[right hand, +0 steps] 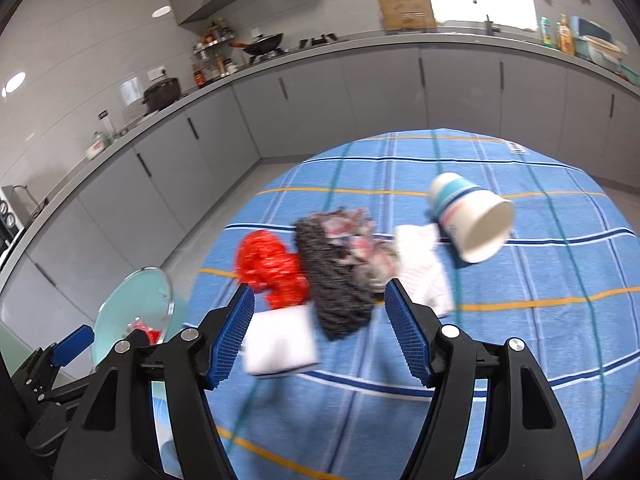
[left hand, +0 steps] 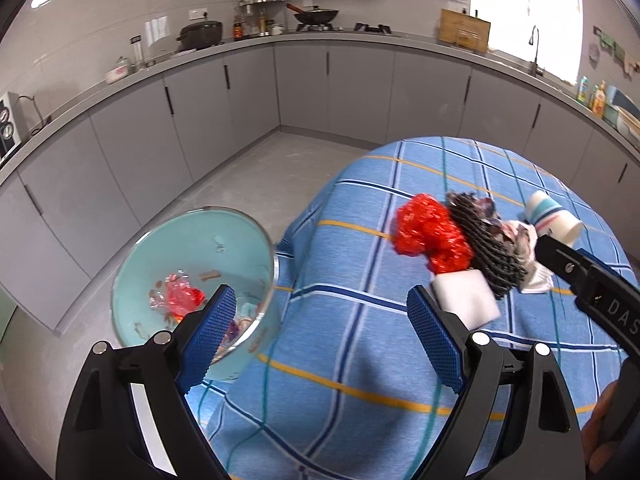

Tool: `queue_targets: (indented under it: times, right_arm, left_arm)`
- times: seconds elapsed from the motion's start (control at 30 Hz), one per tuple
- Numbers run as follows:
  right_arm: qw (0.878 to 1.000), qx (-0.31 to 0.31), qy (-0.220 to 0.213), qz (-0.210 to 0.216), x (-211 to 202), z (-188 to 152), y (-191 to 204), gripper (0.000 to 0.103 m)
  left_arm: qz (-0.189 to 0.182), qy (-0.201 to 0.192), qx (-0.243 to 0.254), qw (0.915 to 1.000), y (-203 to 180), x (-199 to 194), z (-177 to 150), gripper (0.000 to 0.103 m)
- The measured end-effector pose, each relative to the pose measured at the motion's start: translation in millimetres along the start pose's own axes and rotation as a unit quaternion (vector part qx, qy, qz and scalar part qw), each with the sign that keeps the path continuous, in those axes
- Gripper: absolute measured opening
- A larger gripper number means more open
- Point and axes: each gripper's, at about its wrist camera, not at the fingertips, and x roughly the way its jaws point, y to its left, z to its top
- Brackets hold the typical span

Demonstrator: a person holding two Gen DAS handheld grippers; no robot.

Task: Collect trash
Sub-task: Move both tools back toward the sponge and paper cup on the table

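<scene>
A blue plaid tablecloth (left hand: 360, 340) covers the table, crossed by yellow, white and dark blue lines. Behind it runs a grey counter (left hand: 328, 38) over grey cabinets (left hand: 300, 84) with dark handles, wrapping around three sides of a grey floor (left hand: 256, 172). On the counter stand a black pot (left hand: 200, 34), a wok (left hand: 316, 14) on the stove, a rack of bottles (left hand: 262, 4) in the corner, and a wooden board (left hand: 464, 30) leaning by the bright window (left hand: 524, 8) — a faucet (left hand: 534, 46) rises just beside it. Further right are coloured bottles (left hand: 592, 94). At the far left sits a white appliance (left hand: 10, 124) with dials.
</scene>
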Motion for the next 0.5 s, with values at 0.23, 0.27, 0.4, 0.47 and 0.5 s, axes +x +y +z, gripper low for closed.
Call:
queue_targets:
  times: [0.23,0.27,0.4,0.47,0.5]
  right_arm:
    - [0.999,0.029,-0.003,-0.036,-7,-2,-49,0.068]
    - [0.999,0.033,-0.003,-0.042,-7,-2,-57,0.068]
    - [0.997,0.048,-0.003,-0.058,-9,-3,-83,0.068]
    - [0.997,0.054,-0.002,-0.062,-8,-2,-92,0.068]
    - [0.996,0.056,-0.002,-0.066,-7,-2,-98,0.068]
  left_arm:
    - [-0.017,0.021,0.016,0.9995,-26,16,-5,0.086]
    - [-0.022,0.023,0.020,0.9993,-32,19,-6,0.086]
    - [-0.039,0.034,0.026,0.9983,-48,30,-6,0.086]
    - [-0.044,0.037,0.028,0.9979,-57,34,-6,0.086]
    - [-0.047,0.039,0.031,0.9977,-62,36,-6,0.086]
